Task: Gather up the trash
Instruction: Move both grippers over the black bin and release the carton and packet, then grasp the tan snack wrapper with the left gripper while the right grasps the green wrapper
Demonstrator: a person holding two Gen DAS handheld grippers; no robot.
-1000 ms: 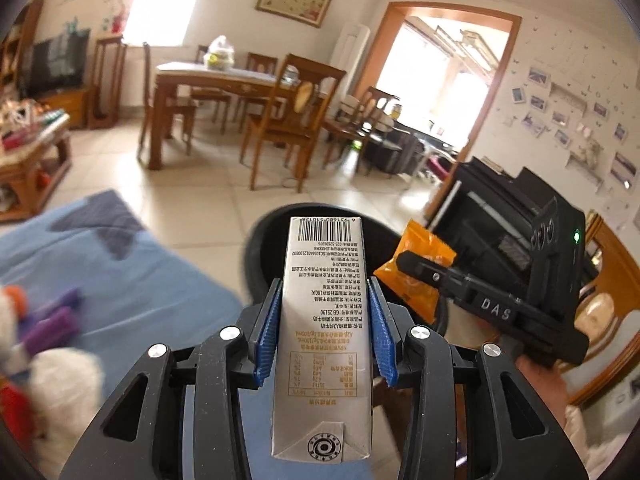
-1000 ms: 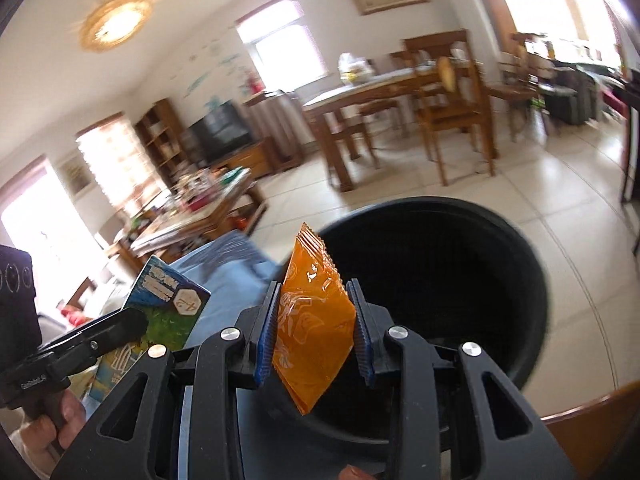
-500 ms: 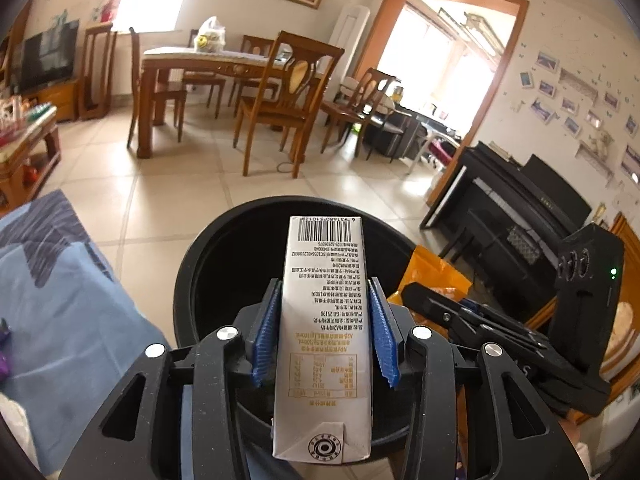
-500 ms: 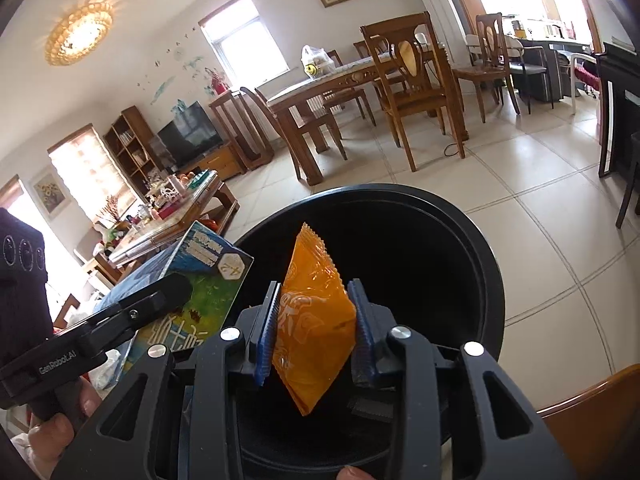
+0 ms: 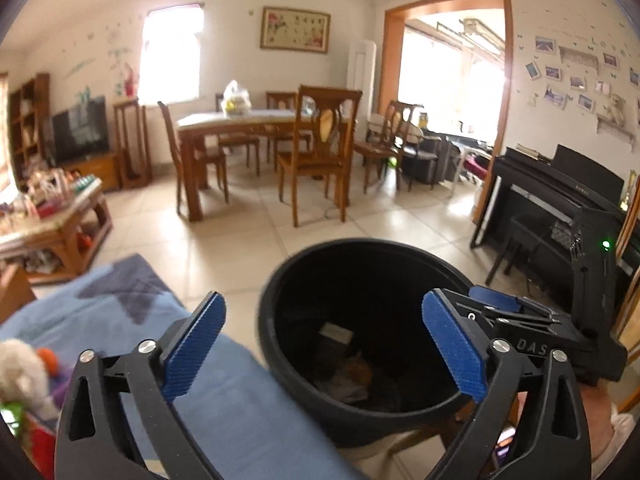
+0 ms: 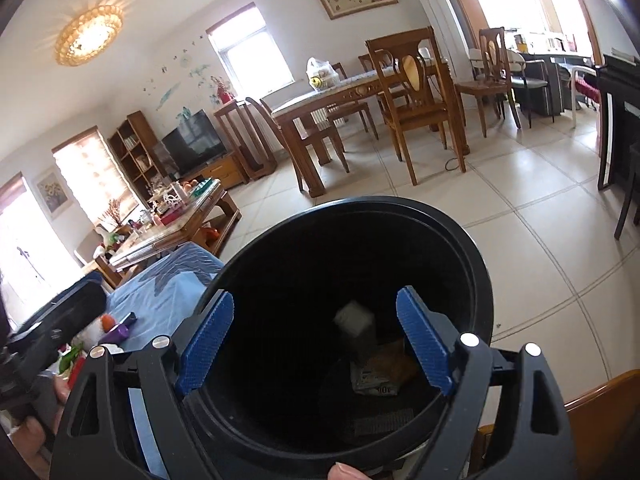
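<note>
carton (image 6: 354,322) blurred, bin (image 5: 280,280) bottom dim

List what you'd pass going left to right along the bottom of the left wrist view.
White stuffed toy → blue cloth → left blue finger pad of the left gripper → black bin with a carton inside → right blue finger pad → right gripper at the bin's right rim.

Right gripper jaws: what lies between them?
Nothing is held. Through the open right gripper, the right wrist view shows the black bin with the carton inside.
</note>
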